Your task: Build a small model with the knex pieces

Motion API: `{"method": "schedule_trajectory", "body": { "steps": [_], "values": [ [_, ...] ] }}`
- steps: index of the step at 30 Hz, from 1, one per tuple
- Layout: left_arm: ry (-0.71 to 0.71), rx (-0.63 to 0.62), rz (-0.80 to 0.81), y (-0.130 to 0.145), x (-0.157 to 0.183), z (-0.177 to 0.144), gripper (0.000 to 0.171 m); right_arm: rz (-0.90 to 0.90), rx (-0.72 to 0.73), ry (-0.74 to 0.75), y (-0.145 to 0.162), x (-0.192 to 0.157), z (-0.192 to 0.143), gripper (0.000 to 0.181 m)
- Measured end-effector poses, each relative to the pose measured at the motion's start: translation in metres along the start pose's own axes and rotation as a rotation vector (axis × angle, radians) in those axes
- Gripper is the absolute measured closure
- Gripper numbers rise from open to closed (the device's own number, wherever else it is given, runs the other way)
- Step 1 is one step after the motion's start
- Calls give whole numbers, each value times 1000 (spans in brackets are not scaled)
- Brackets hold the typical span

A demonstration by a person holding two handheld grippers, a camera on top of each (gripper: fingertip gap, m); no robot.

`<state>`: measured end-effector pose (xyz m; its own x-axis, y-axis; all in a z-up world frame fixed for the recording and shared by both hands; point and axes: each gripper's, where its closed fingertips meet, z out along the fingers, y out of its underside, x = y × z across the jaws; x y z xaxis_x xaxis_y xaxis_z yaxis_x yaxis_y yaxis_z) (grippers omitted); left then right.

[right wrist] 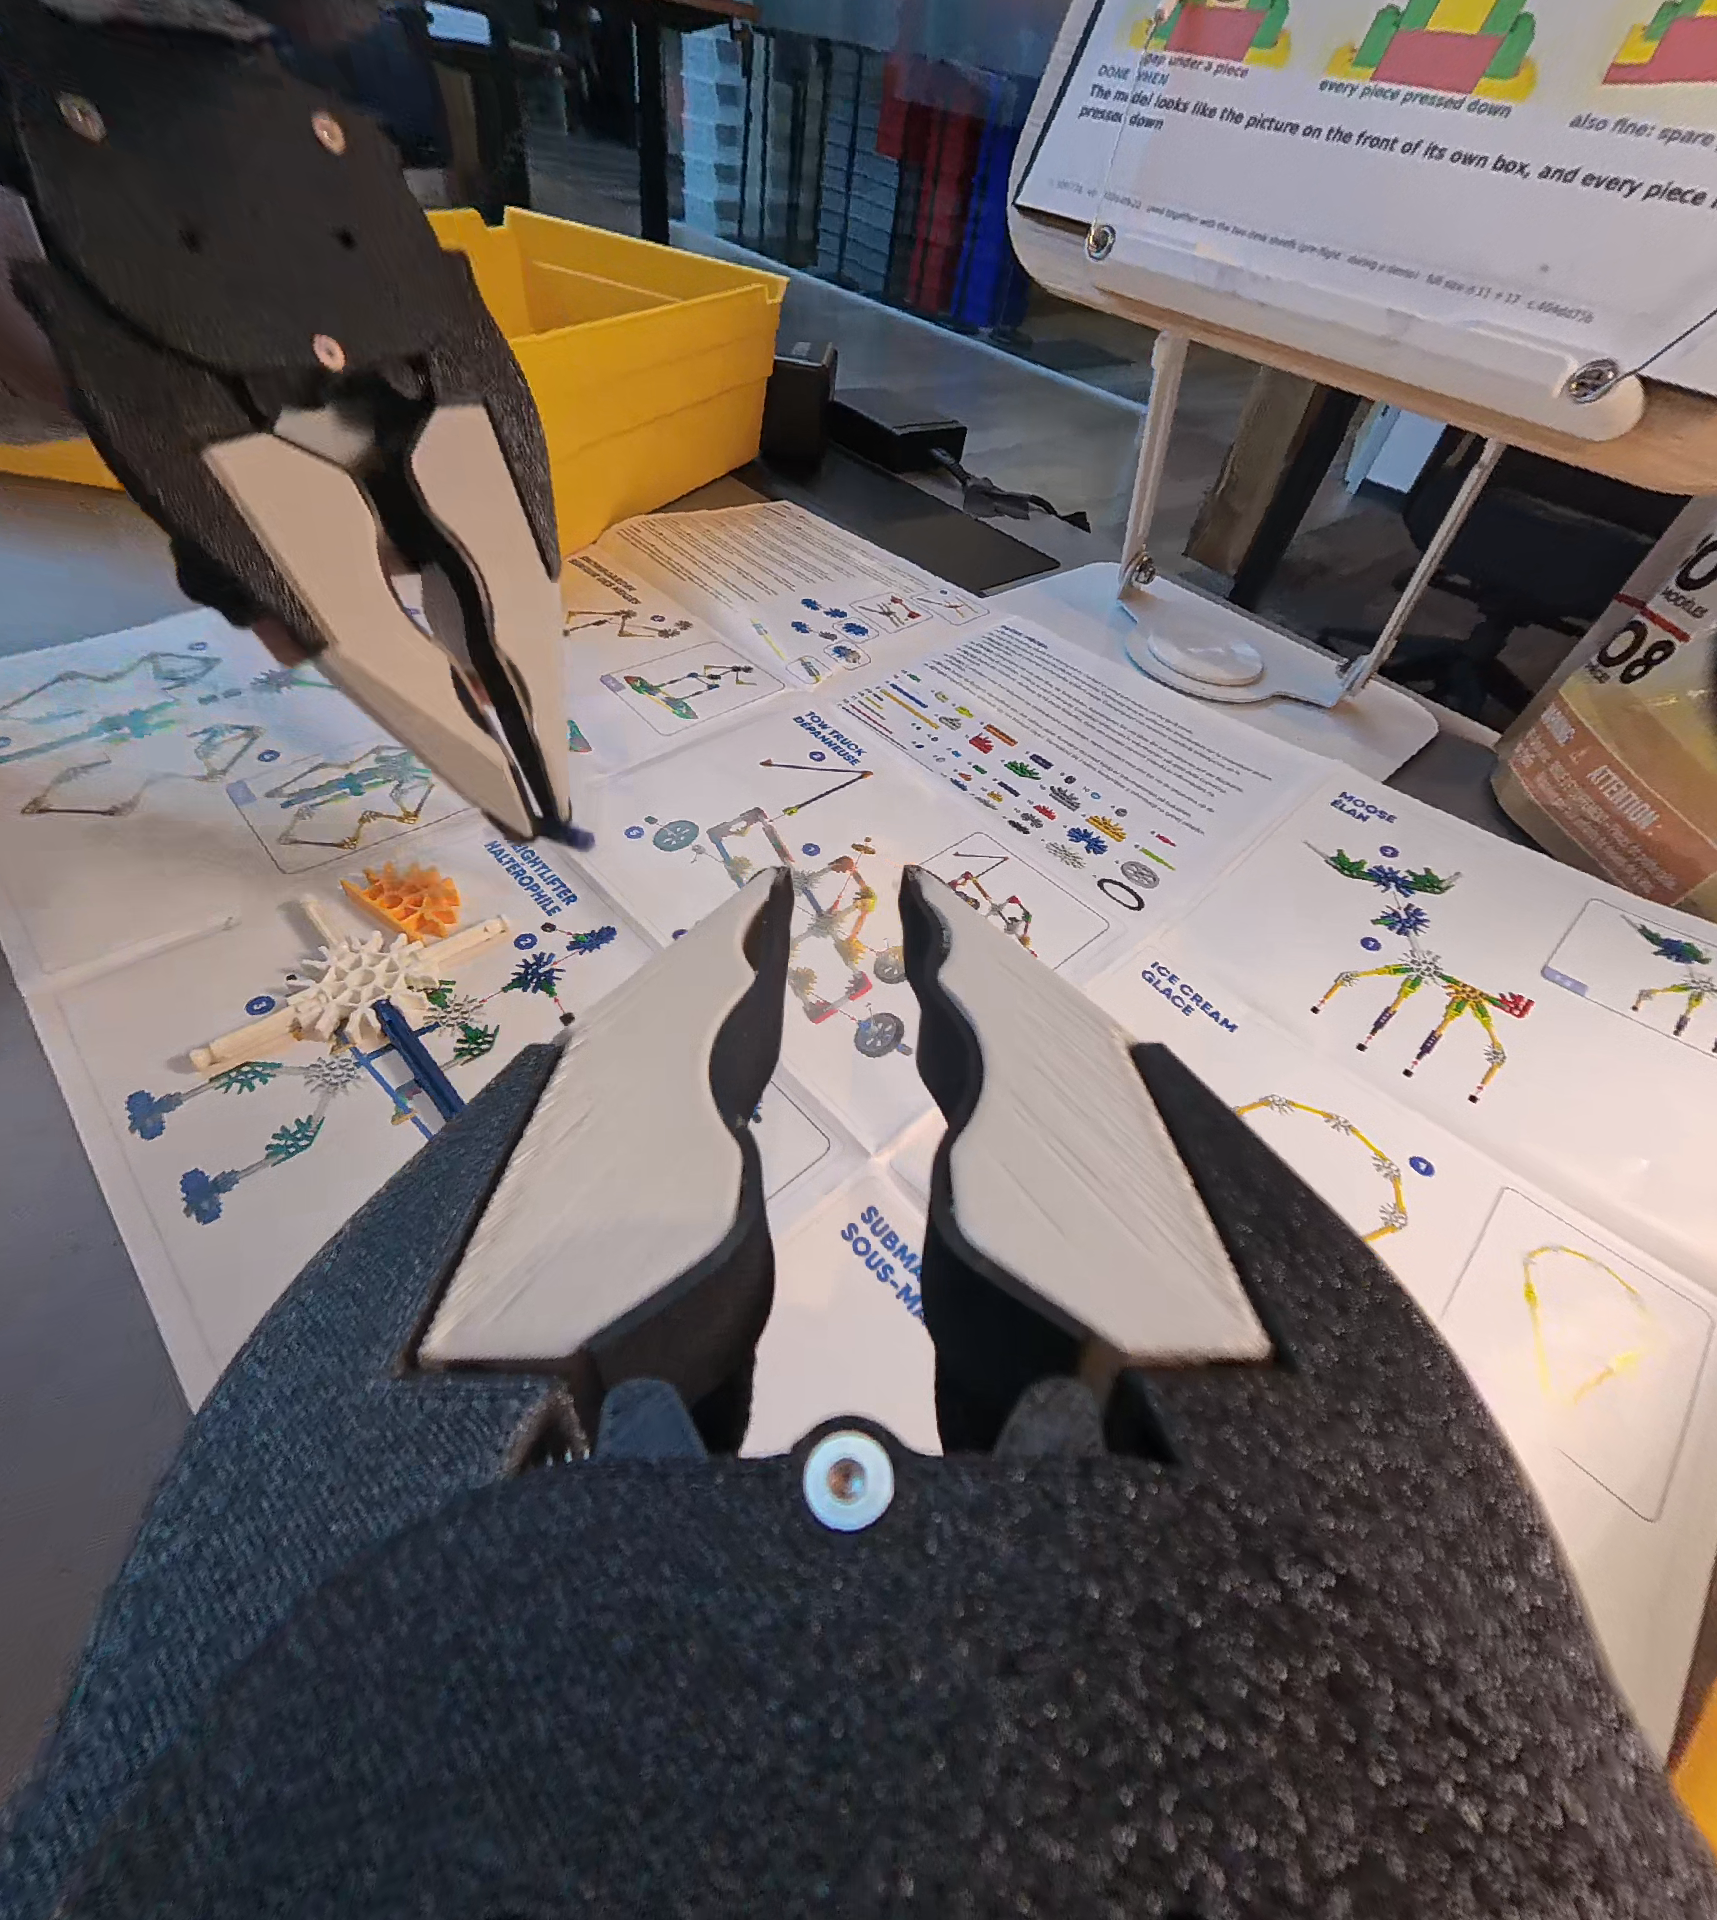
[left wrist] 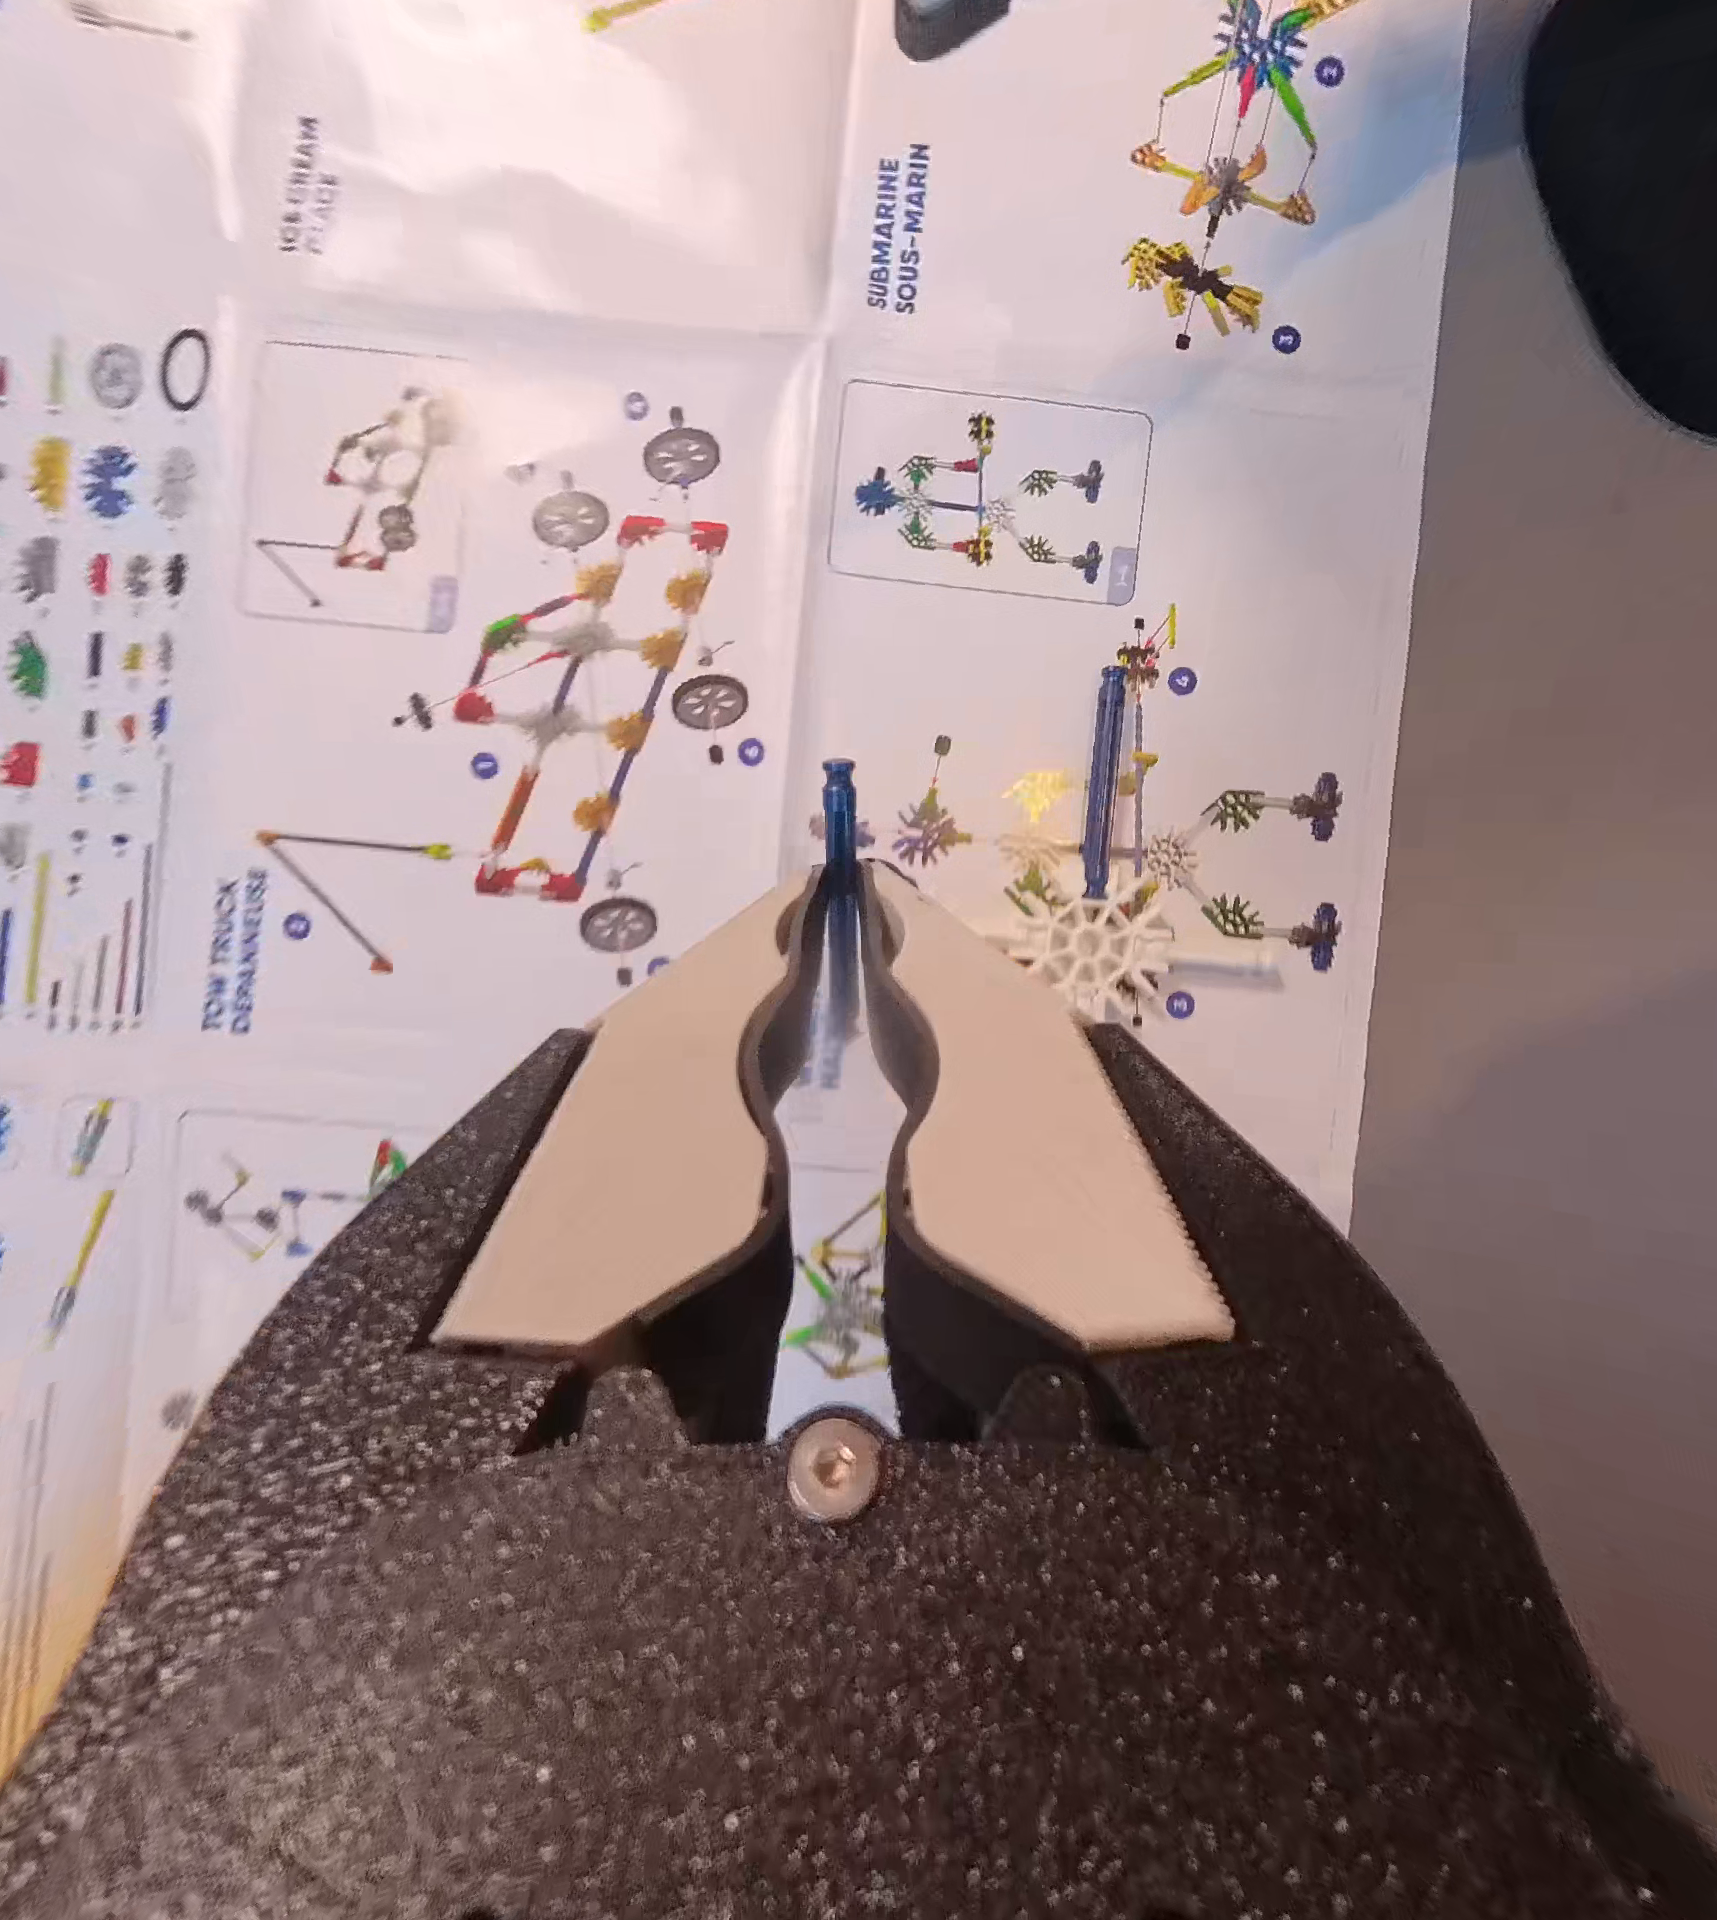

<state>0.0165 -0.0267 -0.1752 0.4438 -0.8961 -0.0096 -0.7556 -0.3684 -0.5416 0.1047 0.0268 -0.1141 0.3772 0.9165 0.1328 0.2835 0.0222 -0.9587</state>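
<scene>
My left gripper [left wrist: 839,883] is shut on a short blue rod [left wrist: 838,805], whose tip sticks out past the fingertips, above a printed instruction sheet [left wrist: 521,260]. Just right of it lie a white snowflake connector [left wrist: 1093,940] with a long blue rod [left wrist: 1103,769] attached. In the right wrist view the left gripper [right wrist: 537,826] hangs at upper left, with the blue rod tip [right wrist: 573,834] showing. The white connector [right wrist: 366,971] with white rods and a blue rod [right wrist: 418,1065] lies below it, beside an orange connector [right wrist: 407,899]. My right gripper [right wrist: 846,883] is open and empty over the sheet [right wrist: 1197,1039].
A yellow bin [right wrist: 646,343] stands behind the sheet. A white stand [right wrist: 1238,644] holds a printed board [right wrist: 1405,156] at the back right. A cylindrical toy tub [right wrist: 1685,707] stands at the far right. A dark round object [left wrist: 1695,208] sits beyond the sheet's edge. Some 12 centimetres of space lies between my two pairs of fingers. The orange connector [right wrist: 407,899] sits 6 centimetres or so from the ends of my left fingers.
</scene>
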Motion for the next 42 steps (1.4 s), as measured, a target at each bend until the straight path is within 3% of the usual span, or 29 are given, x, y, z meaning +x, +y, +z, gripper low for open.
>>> {"method": "schedule_trajectory", "body": {
  "steps": [6, 12, 15, 18, 21, 23, 27, 30, 35, 42],
  "values": [
    [37, -38, 50, -18, 8, 39, 169, 4, -5, 1, 2, 2, 0, 161],
    [15, -52, 41, -15, -4, 34, 163, 3, -18, -13, 6, 2, 0, 161],
    [-118, 52, -31, -18, -45, -24, 161, 2, -11, -13, 4, 3, -2, 161],
    [-334, 177, -172, -5, -110, -122, 162, 9, 8, -22, 1, 3, -4, 161],
    [-507, 164, -344, 51, -168, -201, 161, 16, 15, -31, 0, 2, -4, 161],
    [-527, 64, -474, 106, -191, -215, 159, 23, 18, -36, -1, 1, -4, 161],
    [-458, -153, -605, 198, -198, -177, 160, 25, 5, -33, 3, 1, -2, 161],
    [-395, -235, -646, 232, -192, -143, 159, 34, -13, -24, 9, 1, 1, 161],
    [-348, -277, -652, 245, -189, -122, 164, 45, -28, -13, 13, 3, 3, 161],
    [-376, -301, -617, 246, -194, -124, 170, 48, -40, -17, 17, 2, 4, 161]
  ]
}}
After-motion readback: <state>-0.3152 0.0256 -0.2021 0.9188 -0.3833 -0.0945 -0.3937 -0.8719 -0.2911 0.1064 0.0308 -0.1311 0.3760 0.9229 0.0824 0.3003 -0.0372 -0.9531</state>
